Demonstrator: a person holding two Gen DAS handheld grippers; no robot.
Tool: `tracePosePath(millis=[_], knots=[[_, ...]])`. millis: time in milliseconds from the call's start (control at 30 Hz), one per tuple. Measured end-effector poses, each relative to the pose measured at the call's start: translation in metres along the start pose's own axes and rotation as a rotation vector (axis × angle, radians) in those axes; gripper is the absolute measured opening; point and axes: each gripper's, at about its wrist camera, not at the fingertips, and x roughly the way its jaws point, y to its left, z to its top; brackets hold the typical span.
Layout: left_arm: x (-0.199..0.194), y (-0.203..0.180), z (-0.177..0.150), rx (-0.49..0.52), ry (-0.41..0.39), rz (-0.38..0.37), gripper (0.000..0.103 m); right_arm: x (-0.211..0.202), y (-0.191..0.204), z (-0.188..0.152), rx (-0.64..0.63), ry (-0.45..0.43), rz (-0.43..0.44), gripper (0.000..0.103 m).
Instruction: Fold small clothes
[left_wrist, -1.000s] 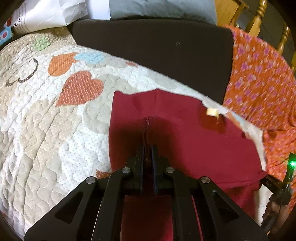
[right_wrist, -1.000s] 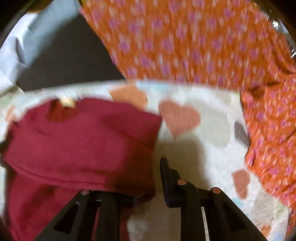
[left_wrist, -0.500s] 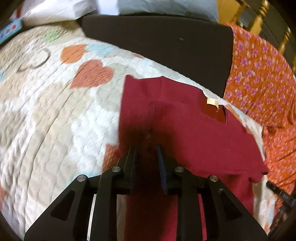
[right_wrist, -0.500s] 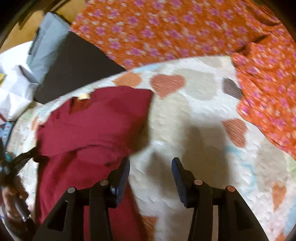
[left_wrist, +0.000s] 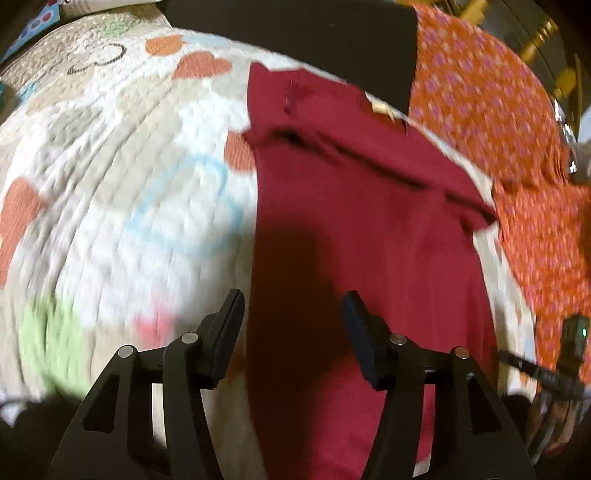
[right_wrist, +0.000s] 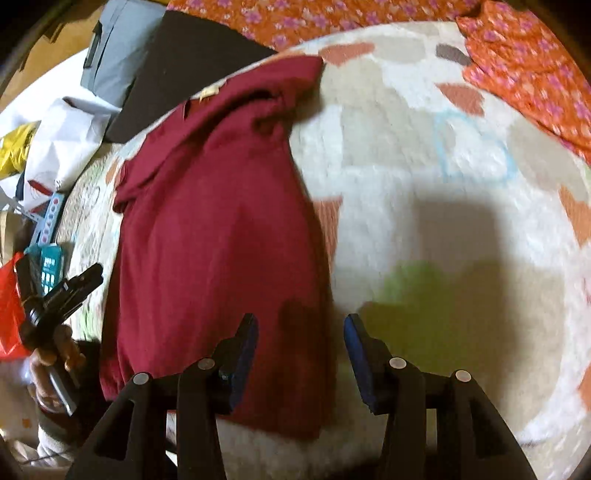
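A dark red shirt (left_wrist: 362, 221) lies on the heart-patterned quilt (left_wrist: 122, 206), folded into a long narrow strip with both sleeves turned in and its collar tag at the far end. It also shows in the right wrist view (right_wrist: 214, 229). My left gripper (left_wrist: 293, 310) is open and empty, held above the shirt's near left edge. My right gripper (right_wrist: 300, 334) is open and empty, above the shirt's near right edge. The left gripper (right_wrist: 74, 288) shows at the left of the right wrist view.
An orange flowered cloth (left_wrist: 517, 155) lies right of the shirt, also in the right wrist view (right_wrist: 524, 70). A black pad (left_wrist: 314, 37) sits beyond the collar. Papers, bags and boxes (right_wrist: 44, 177) lie off the quilt's left side.
My left gripper let go of the shirt's fold and opened wide. Both grippers pulled back toward the shirt's near end. The sleeves now lie folded in on the shirt.
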Motion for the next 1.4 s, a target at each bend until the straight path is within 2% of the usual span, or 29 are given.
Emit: tracePosePath(millis=[100, 200, 333, 467, 600, 633, 667, 733, 767, 800, 833, 867, 900, 933, 967, 1000, 1067, 1133, 1267, 1333, 1400], knots=[[-0.010, 0.002, -0.022, -0.007, 0.049, 0.014, 0.056, 0.004, -0.004, -0.015, 0.008, 0.035, -0.024, 0.046], [-0.009, -0.002, -0.041, 0.012, 0.121, 0.028, 0.059, 0.004, -0.003, -0.022, 0.022, 0.040, -0.004, 0.047], [-0.003, -0.008, -0.058, 0.039, 0.165, 0.048, 0.059, 0.013, 0.003, -0.031, 0.003, 0.080, 0.027, 0.047], [0.001, -0.012, -0.074, 0.056, 0.203, 0.064, 0.060, 0.017, 0.010, -0.034, -0.009, 0.070, 0.017, 0.057], [0.005, -0.012, -0.088, 0.011, 0.241, 0.023, 0.081, 0.021, 0.018, -0.035, -0.034, 0.063, 0.012, 0.059], [0.006, -0.013, -0.090, 0.004, 0.239, 0.016, 0.084, 0.021, 0.020, -0.036, -0.046, 0.054, 0.016, 0.058], [0.006, -0.014, -0.091, 0.003, 0.226, 0.014, 0.084, 0.021, 0.021, -0.037, -0.057, 0.051, 0.017, 0.055], [0.006, -0.016, -0.092, 0.010, 0.218, 0.019, 0.084, 0.021, 0.025, -0.037, -0.084, 0.046, 0.036, 0.040], [0.004, -0.016, -0.092, 0.013, 0.213, 0.015, 0.084, 0.021, 0.027, -0.036, -0.086, 0.041, 0.060, 0.022], [0.002, -0.016, -0.091, 0.018, 0.206, 0.007, 0.074, 0.020, 0.027, -0.036, -0.077, 0.037, 0.100, 0.015], [0.000, -0.015, -0.092, 0.029, 0.201, 0.009, 0.050, 0.017, 0.027, -0.037, -0.068, 0.025, 0.130, 0.014], [-0.004, -0.015, -0.091, 0.042, 0.198, 0.019, 0.037, 0.012, 0.029, -0.038, -0.064, 0.001, 0.149, 0.014], [-0.008, -0.011, -0.088, 0.032, 0.201, -0.009, 0.015, 0.005, 0.031, -0.041, -0.065, -0.029, 0.177, 0.013], [-0.010, -0.007, -0.085, 0.010, 0.209, -0.052, 0.006, -0.003, 0.032, -0.043, -0.056, -0.052, 0.211, 0.013], [-0.014, -0.003, -0.083, -0.019, 0.217, -0.104, 0.006, -0.013, 0.031, -0.047, -0.040, -0.074, 0.247, 0.013], [-0.023, -0.002, -0.081, -0.019, 0.206, -0.125, 0.006, -0.024, 0.030, -0.051, -0.021, -0.099, 0.295, 0.013], [-0.047, -0.005, -0.079, 0.026, 0.152, -0.143, 0.006, -0.044, 0.031, -0.060, -0.001, -0.129, 0.392, 0.012], [-0.070, -0.010, -0.078, 0.072, 0.115, -0.178, 0.006, -0.070, 0.039, -0.074, -0.036, -0.157, 0.460, 0.012], [-0.075, -0.002, -0.082, 0.070, 0.141, -0.179, 0.006, -0.095, 0.047, -0.098, -0.102, -0.157, 0.473, 0.011], [-0.066, 0.003, -0.086, 0.072, 0.154, -0.144, 0.006, -0.089, 0.039, -0.101, -0.086, -0.149, 0.398, 0.011], [-0.061, 0.008, -0.087, 0.057, 0.168, -0.145, 0.006, -0.078, 0.028, -0.098, -0.032, -0.142, 0.370, 0.011]])
